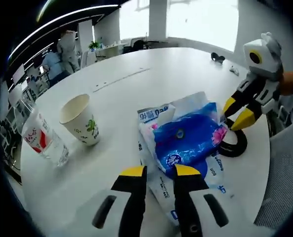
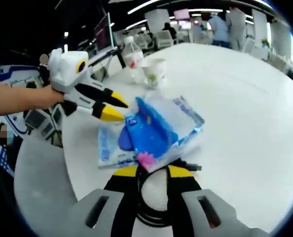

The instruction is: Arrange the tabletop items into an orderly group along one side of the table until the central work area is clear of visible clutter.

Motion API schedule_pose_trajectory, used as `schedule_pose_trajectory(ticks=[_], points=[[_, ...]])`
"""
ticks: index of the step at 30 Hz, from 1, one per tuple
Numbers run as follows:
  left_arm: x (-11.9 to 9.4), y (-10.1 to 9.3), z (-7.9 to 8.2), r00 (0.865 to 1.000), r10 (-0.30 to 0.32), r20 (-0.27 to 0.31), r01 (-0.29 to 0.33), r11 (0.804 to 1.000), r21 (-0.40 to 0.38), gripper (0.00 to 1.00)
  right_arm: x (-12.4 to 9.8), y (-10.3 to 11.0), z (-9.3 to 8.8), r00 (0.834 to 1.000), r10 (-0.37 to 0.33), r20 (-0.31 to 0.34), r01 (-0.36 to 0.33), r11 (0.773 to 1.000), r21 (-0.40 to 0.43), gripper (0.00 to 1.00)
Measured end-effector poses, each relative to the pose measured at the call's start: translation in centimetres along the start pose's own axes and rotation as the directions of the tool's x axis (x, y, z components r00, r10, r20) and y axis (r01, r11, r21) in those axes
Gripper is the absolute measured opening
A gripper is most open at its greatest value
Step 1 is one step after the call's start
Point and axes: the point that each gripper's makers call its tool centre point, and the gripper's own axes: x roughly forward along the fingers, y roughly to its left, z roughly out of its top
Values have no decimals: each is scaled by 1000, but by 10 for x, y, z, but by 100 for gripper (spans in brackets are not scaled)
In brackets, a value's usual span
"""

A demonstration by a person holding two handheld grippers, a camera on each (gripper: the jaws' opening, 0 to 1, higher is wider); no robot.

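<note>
A blue tissue pack (image 1: 186, 140) (image 2: 156, 128) lies on the white table (image 1: 151, 84), crumpled, with clear printed wrap around it. A black cable coil (image 1: 235, 144) (image 2: 153, 207) rests against the pack's edge. My left gripper (image 1: 159, 171) (image 2: 114, 107) hovers at the pack's near edge, its jaws a little apart with nothing held. My right gripper (image 2: 153, 171) (image 1: 235, 112) stands open over the coil, which shows in the gap between its jaws. A paper cup (image 1: 79, 118) (image 2: 153, 71) and a water bottle (image 1: 42, 138) (image 2: 133, 59) stand together near one table edge.
A grey chair seat (image 2: 37, 182) sits close to the table edge beside the left gripper. Small dark items (image 1: 218, 57) lie at the far side of the table. People stand in the office behind (image 2: 230, 24). Wide bare tabletop stretches beyond the pack.
</note>
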Motion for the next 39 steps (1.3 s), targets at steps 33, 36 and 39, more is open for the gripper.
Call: schedule_pose_trajectory(ticks=[33, 36, 39], points=[[7, -8, 7, 1000, -1, -30, 0, 999, -38, 0, 0, -14, -1, 998, -63, -29, 64, 998, 26, 0], [5, -11, 9, 1000, 0, -31, -1, 999, -37, 0, -4, -17, -2, 998, -63, -26, 64, 998, 28, 0], [3, -14, 11, 1000, 10, -29, -11, 999, -46, 0, -7, -17, -1, 998, -60, -25, 61, 997, 37, 0]])
